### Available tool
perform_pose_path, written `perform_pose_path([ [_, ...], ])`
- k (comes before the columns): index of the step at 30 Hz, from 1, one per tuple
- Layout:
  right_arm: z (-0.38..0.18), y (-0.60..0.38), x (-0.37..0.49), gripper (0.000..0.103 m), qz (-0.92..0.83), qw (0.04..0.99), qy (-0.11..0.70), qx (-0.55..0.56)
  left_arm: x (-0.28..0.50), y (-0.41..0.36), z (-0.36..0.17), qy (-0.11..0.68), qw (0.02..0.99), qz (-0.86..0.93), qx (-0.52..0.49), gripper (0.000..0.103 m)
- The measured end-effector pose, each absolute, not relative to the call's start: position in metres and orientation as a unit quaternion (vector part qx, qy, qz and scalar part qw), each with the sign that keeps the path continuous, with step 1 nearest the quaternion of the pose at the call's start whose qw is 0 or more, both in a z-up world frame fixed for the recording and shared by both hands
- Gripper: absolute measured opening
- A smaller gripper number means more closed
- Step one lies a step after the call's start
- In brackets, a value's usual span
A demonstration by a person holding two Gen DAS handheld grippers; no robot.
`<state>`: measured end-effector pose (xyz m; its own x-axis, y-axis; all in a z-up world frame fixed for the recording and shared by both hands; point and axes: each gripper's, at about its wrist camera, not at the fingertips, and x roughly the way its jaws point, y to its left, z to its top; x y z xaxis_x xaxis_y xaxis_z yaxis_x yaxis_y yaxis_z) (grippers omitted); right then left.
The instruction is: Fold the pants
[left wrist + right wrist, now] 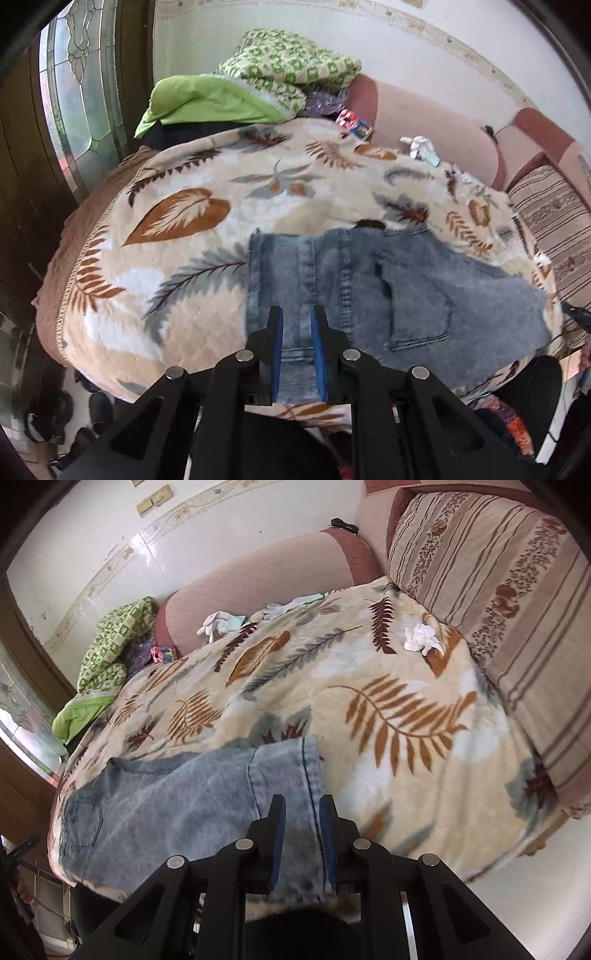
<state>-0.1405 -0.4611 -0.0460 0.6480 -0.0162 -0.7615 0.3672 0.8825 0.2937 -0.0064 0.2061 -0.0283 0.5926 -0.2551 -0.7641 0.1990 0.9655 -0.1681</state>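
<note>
Light blue jeans (406, 288) lie folded on a leaf-patterned blanket (177, 206), back pocket up. My left gripper (297, 317) is over the jeans' waistband end near the front edge, jaws a small gap apart with denim showing between the blue pads. In the right wrist view the jeans (166, 805) spread to the left, and my right gripper (303, 805) sits at their right folded edge, jaws also slightly apart with a seam between them. I cannot tell whether either one pinches the cloth.
Green bedding (266, 85) is piled at the blanket's far end by a pink sofa back (424, 122). White gloves (218, 624) and crumpled tissue (421, 637) lie on the blanket. A striped cushion (498, 590) is at the right. Shoes (66, 417) are on the floor.
</note>
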Motion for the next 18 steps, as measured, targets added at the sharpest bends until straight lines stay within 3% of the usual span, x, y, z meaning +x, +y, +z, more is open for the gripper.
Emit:
perform_pose_path([
  [4,-0.053,-0.455,-0.107,0.023,-0.082,0.873,0.408,0.254,0.002,0.173,-0.030,0.427,0.887,-0.168,-0.048,0.034],
  [13,-0.079,-0.375,-0.031,0.023,-0.022,0.855,0.484,0.184,0.022,0.067,-0.078,0.465,0.854,-0.236,0.002,0.035],
  [16,-0.116,-0.372,-0.025,0.024,-0.038,0.807,0.563,0.172,0.031,0.065,-0.099,0.489,0.848,-0.202,0.021,0.035],
  [18,-0.118,-0.377,-0.039,0.024,-0.023,0.815,0.549,0.186,0.036,0.073,-0.107,0.498,0.843,-0.202,-0.001,0.035],
])
